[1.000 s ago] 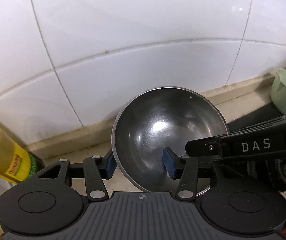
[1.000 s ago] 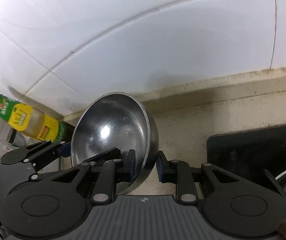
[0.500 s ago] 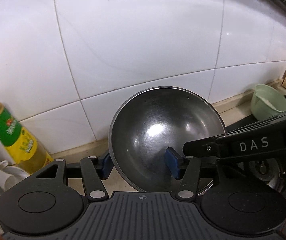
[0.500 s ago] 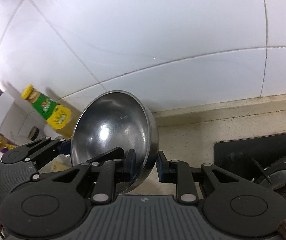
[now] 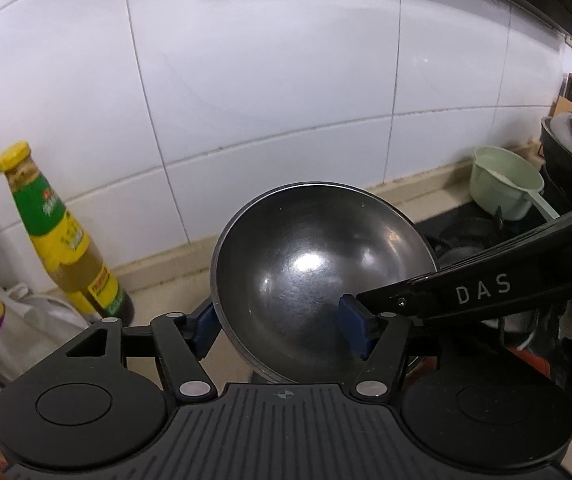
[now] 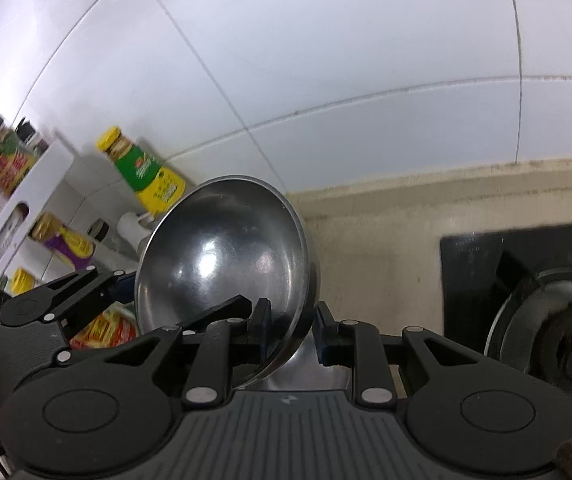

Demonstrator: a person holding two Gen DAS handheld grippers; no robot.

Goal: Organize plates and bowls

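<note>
Steel is what you have in both views: a round steel bowl (image 5: 318,280) held up off the counter (image 6: 386,248), tilted on edge with its hollow facing the cameras; your right tongs (image 6: 291,334) are pressed together on its rim, one blue pad inside the bowl and the other against the outer wall; your left tongs (image 5: 282,326) have just been opening, and their blue pads (image 5: 353,330) now stand spread with the bowl's lower edge between them, the left pad just outside the wall and the right one inside the hollow, neither visibly pressing; the bowl hangs in front of the white tiled wall (image 5: 266,80), above the beige counter edge; to its left stands a bottle with a yellow cap and green label (image 5: 60,236), upright at the wall; to the right, at the far side, a pale green scoop (image 5: 504,182) sits beside dark cookware; in the right view a black hob (image 6: 486,264) lies on the counter right of the bowl, and more bottles crowd a white rack (image 6: 22,208) at the left.
</note>
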